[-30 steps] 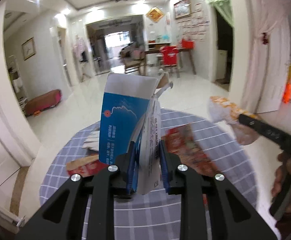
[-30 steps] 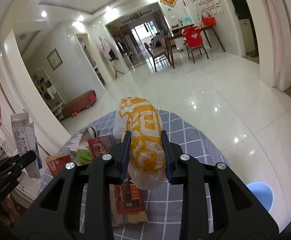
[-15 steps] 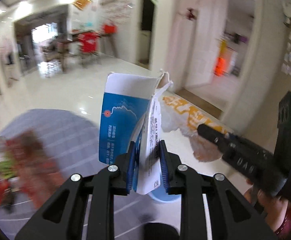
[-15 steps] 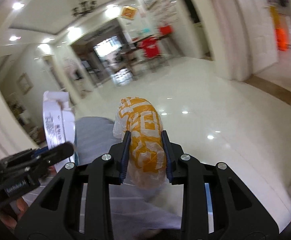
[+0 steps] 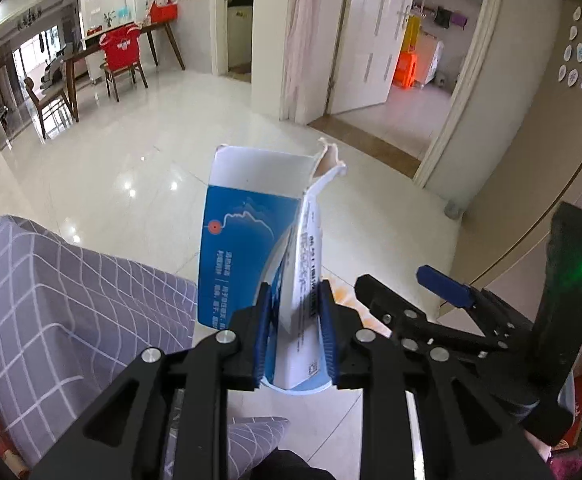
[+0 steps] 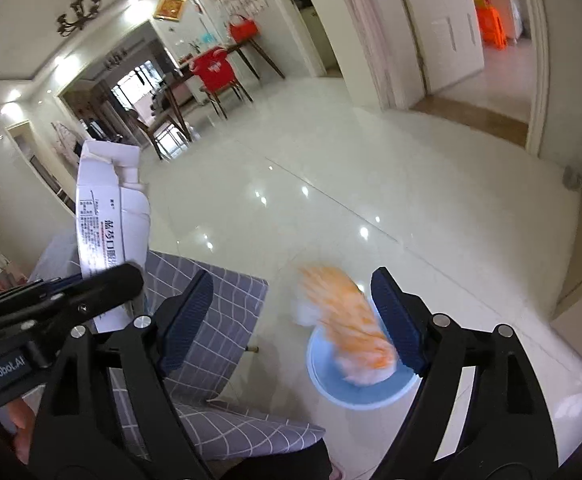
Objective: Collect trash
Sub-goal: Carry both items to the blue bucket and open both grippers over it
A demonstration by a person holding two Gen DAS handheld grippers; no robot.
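Both wrist views angled down over the table edge (image 5: 71, 300) toward glossy floor, sharing dining table (image 6: 211, 64), doorways, each other's gripper.

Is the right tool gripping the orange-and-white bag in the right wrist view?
No, the right tool is wide open, and the blurred orange-and-white bag sits between its fingers over the blue bin, touching neither.

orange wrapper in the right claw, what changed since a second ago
The right claw has opened and let go of the orange wrapper, which is dropping, blurred, into the blue bin. Both claws swung from table to floor. The left claw still grips the blue-and-white box.
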